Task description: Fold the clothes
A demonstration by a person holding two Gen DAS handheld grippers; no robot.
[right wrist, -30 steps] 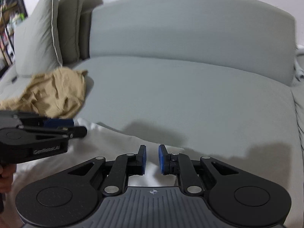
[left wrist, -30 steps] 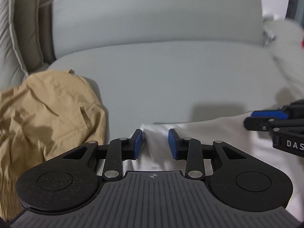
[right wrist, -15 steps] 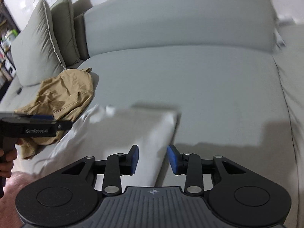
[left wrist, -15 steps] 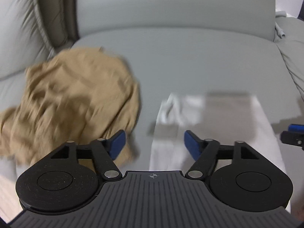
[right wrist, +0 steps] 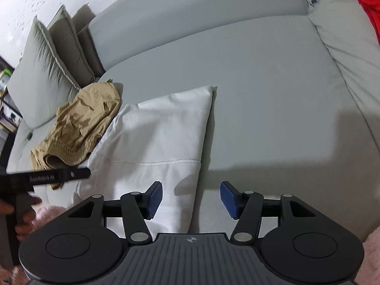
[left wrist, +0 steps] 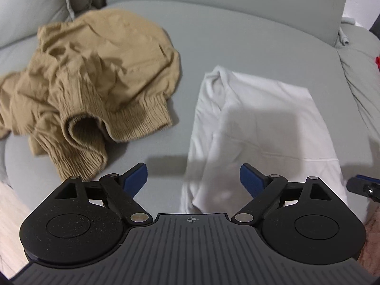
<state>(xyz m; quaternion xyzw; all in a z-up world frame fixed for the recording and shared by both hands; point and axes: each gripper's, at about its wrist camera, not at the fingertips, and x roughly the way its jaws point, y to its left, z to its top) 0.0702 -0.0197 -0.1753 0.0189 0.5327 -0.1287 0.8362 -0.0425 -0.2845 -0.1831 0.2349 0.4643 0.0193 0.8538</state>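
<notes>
Both of our grippers are lifting back from the white garment (left wrist: 268,123), whose far edge we were pinching a second ago; it is now lying folded and flat on the grey sofa (right wrist: 273,83). We are holding the left gripper (left wrist: 193,180) above the garment's near left corner, its jaws having just been opening and now standing wide apart with nothing gripped. We are holding the right gripper (right wrist: 191,200) over the garment's near right edge, its jaws having just been opening too, apart and pressing on nothing. To the left of the white garment, a crumpled tan garment (left wrist: 90,80) is sitting just beside it, near the cushions (right wrist: 45,71).
</notes>
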